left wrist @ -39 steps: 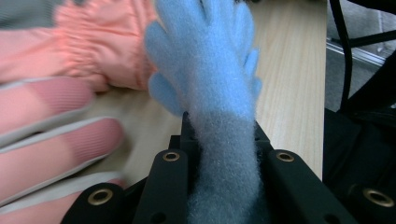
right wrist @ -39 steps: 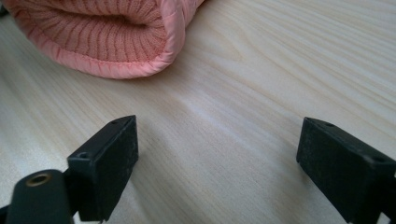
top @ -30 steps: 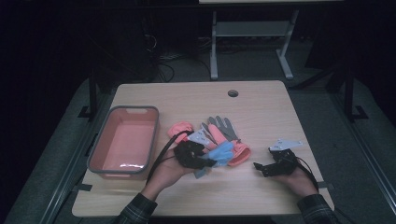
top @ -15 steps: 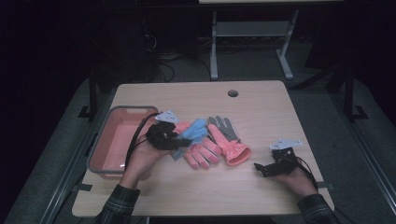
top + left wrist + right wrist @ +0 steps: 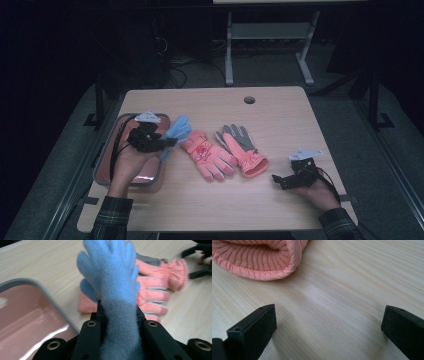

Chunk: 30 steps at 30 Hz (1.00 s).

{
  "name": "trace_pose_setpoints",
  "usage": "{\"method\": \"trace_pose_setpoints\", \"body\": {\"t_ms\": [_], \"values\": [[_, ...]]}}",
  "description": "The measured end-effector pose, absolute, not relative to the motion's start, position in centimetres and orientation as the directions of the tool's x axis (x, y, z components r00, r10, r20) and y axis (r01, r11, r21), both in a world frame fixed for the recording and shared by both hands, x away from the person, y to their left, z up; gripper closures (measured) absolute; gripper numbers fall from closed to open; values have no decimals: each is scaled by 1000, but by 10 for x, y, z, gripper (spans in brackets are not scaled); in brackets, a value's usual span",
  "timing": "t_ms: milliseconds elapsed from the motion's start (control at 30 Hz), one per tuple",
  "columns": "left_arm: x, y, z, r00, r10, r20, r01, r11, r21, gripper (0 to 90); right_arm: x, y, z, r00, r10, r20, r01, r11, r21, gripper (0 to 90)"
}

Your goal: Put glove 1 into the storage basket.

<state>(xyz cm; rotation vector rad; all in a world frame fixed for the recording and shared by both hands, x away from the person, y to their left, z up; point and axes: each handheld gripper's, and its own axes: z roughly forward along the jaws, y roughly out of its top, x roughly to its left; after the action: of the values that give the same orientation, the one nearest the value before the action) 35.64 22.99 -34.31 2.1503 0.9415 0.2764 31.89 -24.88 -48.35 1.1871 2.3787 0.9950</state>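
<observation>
The left claw (image 5: 165,143) is clamped on a blue fleece glove (image 5: 175,132), gripping it by the cuff so that the glove's long axis runs straight out from the jaws, fingers leading; in the left gripper view the glove (image 5: 112,282) stands up between the two black jaws with its fingers pointing away toward the middle of the table (image 5: 280,115). What the coming move likely turns on is where that glove hangs relative to the pink tray (image 5: 107,150) at the left edge of the table: in the high view the hand and the claw's body sit over the tray, but the glove itself points right and slightly far, its fingers reaching past the tray's right rim toward the two pink gloves (image 5: 207,155) lying side by side at the table's centre. So if the glove is meant for the tray, it needs to travel left and a little nearer, or be swung round, before the jaws let go; released as it lies, part of it could drape over the rim. The right claw (image 5: 280,181) rests on the table at the near right with its jaws spread wide and empty, a pink cuff (image 5: 262,260) just beyond them, well apart from the tray, so the left hand is plainly the nearer one for this placement.
</observation>
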Motion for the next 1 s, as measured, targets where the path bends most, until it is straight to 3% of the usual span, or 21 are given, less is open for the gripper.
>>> {"method": "trace_pose_setpoints", "body": {"t_ms": [500,1000], "values": [[380,288,-367,548,834,-67,634,-362,683,753,319,-248,-483,-617,786,38,579,421,698,0],[417,299,-427,514,851,-103,743,-383,549,729,319,-249,-483,-618,785,37,579,422,698,0]]}}
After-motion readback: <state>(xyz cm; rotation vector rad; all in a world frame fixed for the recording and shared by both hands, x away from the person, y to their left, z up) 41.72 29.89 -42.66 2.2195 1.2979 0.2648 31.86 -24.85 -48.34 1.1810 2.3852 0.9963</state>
